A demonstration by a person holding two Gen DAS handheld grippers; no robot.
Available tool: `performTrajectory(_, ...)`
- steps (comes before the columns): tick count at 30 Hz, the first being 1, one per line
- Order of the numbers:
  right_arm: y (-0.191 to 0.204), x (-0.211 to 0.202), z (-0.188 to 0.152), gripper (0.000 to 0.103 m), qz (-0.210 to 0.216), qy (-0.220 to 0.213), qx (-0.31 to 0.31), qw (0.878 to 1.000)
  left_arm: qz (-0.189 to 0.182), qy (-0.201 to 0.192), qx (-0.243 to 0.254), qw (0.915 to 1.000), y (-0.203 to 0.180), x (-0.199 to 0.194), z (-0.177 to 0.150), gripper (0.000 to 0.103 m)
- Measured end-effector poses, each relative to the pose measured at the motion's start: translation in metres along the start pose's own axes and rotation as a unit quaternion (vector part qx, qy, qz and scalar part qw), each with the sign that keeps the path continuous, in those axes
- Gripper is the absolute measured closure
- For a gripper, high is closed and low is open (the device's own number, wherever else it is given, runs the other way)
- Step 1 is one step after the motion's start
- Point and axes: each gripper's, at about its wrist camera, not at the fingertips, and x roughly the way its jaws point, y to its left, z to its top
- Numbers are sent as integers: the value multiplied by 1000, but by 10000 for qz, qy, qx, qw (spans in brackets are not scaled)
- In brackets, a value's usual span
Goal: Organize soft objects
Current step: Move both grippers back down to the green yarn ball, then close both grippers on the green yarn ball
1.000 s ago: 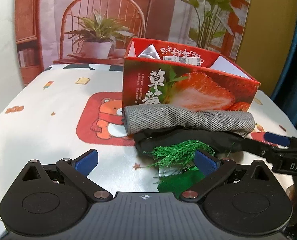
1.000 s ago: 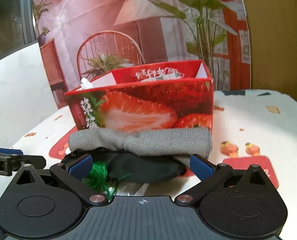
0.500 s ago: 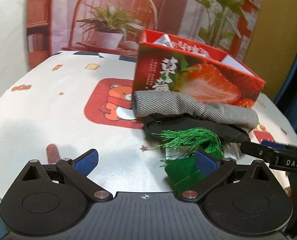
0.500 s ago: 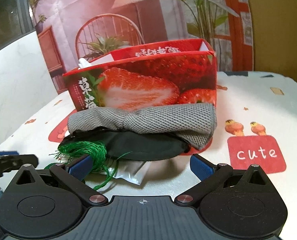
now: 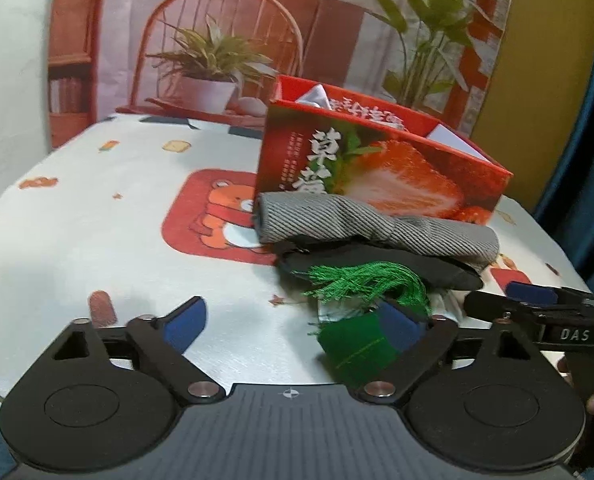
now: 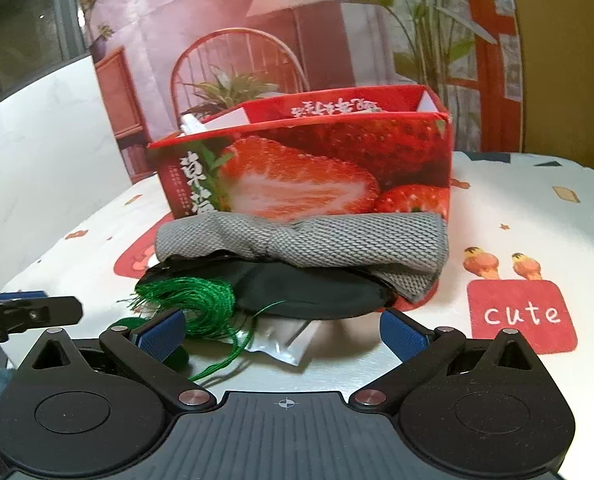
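Left gripper [image 5: 293,320] up close, its fingers closing, nothing pinched between them yet, the green pouch [image 5: 357,344] against the right pad. Right gripper [image 6: 281,330] spread wide and empty. Beyond lie the green tassel [image 6: 193,300], black cloth [image 6: 317,292] and grey cloth [image 6: 305,240] on the surface [image 5: 97,208], against the strawberry box [image 6: 317,172].

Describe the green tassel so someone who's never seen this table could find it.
Find the red strawberry box. Before it lies a grey knitted cloth over a black cloth. The tassel lies at the black cloth's left end: the only bright green, stringy thing.
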Motion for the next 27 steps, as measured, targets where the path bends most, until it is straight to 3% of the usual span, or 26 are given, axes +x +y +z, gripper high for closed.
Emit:
performTrajectory(6,7,0,-2,1,147,45,-191,9997,-422,143,-103,9990,1,4,-5,35)
performTrajectory(14,21,0,-7,4,358,90,-542,9978,-835,449,-48,9955,-5,15,-10,36)
performTrajectory(20,27,1,-11,4,476,144,-709,9962,-1181,735,-61,9903,-8,33,-8,45)
performTrajectory(27,36,5,-15,4,614,251,-970,9931,-1440,801,-486,9851,0,45,4,51)
